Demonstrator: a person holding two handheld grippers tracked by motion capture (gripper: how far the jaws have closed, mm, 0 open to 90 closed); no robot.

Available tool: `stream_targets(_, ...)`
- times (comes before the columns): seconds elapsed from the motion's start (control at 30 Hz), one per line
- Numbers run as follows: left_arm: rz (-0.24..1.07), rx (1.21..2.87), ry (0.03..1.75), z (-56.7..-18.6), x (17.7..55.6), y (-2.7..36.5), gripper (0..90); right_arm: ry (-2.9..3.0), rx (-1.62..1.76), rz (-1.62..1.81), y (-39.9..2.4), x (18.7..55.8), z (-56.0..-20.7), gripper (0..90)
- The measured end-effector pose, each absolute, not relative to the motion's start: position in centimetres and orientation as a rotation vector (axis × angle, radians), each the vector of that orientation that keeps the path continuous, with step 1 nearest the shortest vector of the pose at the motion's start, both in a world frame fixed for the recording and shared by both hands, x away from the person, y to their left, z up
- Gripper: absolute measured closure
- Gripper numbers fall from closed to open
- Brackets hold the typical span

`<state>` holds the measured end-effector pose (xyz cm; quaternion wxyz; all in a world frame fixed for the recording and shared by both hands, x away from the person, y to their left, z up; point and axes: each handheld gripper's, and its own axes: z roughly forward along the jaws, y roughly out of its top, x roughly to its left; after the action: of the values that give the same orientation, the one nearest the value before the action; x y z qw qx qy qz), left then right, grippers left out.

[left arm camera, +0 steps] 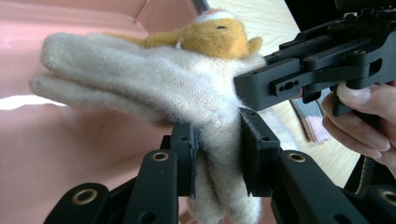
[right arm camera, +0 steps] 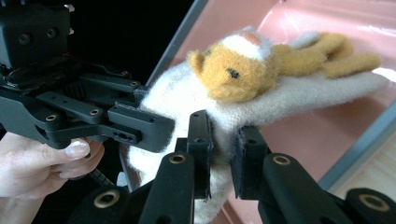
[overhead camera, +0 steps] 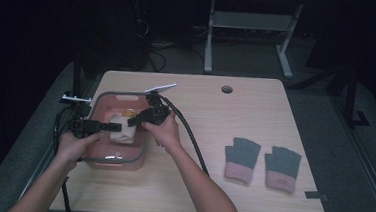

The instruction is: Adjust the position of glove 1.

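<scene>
Cream fuzzy mitten (left arm camera: 154, 88) — perhaps bear-trimmed

No readable text, labels, brands or numbers in any view. Nothing legible on the pink tub (overhead camera: 121, 97), the cream mitten (left arm camera: 154, 88), or the grey gloves (overhead camera: 262, 161) at 3 o'clock on the worktop (overhead camera: 210, 188).

High view: above the person's side, facing forward and down over the surface (overhead camera: 235, 114).
Gripper views: close, facing each other across the cream glove (left arm camera: 154, 88).
</scene>
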<state>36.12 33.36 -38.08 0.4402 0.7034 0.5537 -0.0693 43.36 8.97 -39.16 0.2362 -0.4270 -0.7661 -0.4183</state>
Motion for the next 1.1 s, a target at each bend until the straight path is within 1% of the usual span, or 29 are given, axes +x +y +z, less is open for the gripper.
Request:
stream_targets(0.37, -0.172, 1.768, 1.404, -39.2, 36.1, 33.1, 69.6, -2.119, -1.191, -1.105, 8.9, 43.2, -40.3, 76.1)
stream_targets(0.67, -0.173, 1.751, 1.441, -39.7, 36.1, 33.5, 69.6, -2.158, -1.197, -1.077, 8.0, 42.7, -39.7, 71.7)
stream_targets(0.77, -0.168, 1.762, 1.454, -39.8, 36.1, 33.6, 69.5, -2.156, -1.201, -1.079, 7.6, 42.7, -39.5, 71.6)
stream_targets(0.97, -0.127, 1.849, 1.489, -40.0, 36.3, 32.6, 69.4, -2.163, -1.19, -1.105, 6.4, 42.4, -38.5, 70.4)
stream_targets(1.0, -0.132, 1.89, 1.484, -39.9, 36.4, 32.1, 69.2, -2.162, -1.193, -1.107, 6.3, 42.4, -38.4, 70.4)
stream_targets(1.03, -0.132, 1.89, 1.484, -39.9, 36.4, 32.1, 69.1, -2.162, -1.193, -1.107, 6.3, 42.4, -38.4, 70.4)
stream_targets(1.1, -0.11, 1.954, 1.492, -39.7, 36.6, 31.7, 69.0, -2.162, -1.188, -1.117, 6.0, 42.3, -38.2, 70.4)
